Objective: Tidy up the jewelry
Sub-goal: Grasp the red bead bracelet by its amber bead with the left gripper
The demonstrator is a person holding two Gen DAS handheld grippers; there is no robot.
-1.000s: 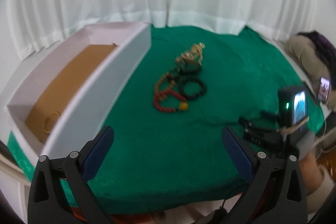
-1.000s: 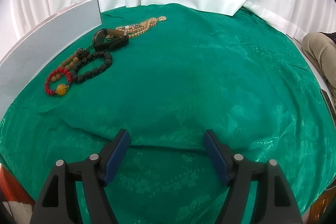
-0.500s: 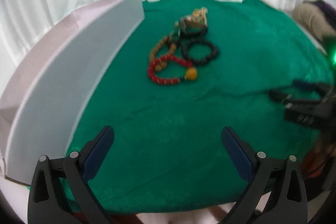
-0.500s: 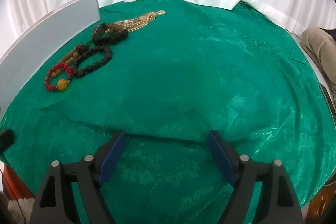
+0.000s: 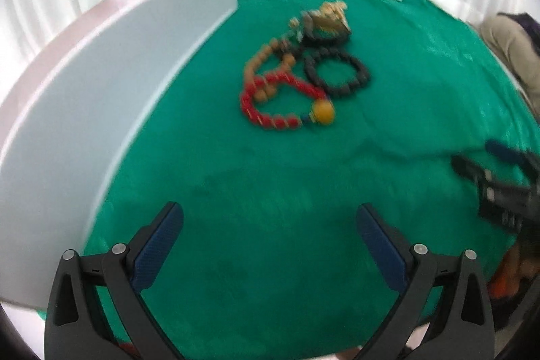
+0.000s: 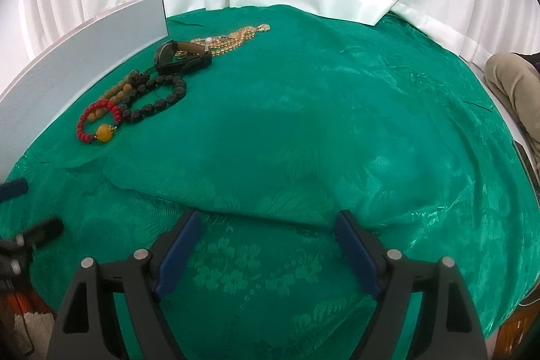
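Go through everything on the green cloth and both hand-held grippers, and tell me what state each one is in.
Left hand-held gripper: open, empty.
Right hand-held gripper: open, empty.
Red bracelet: flat on the cloth, overlapping the tan beads.
Black bracelet: flat, a closed ring.
Tan beads: lying loose.
Gold necklace: stretched out, partly under the watch.
Watch: strap looped, on its side.
Box: upright wall, inside hidden.
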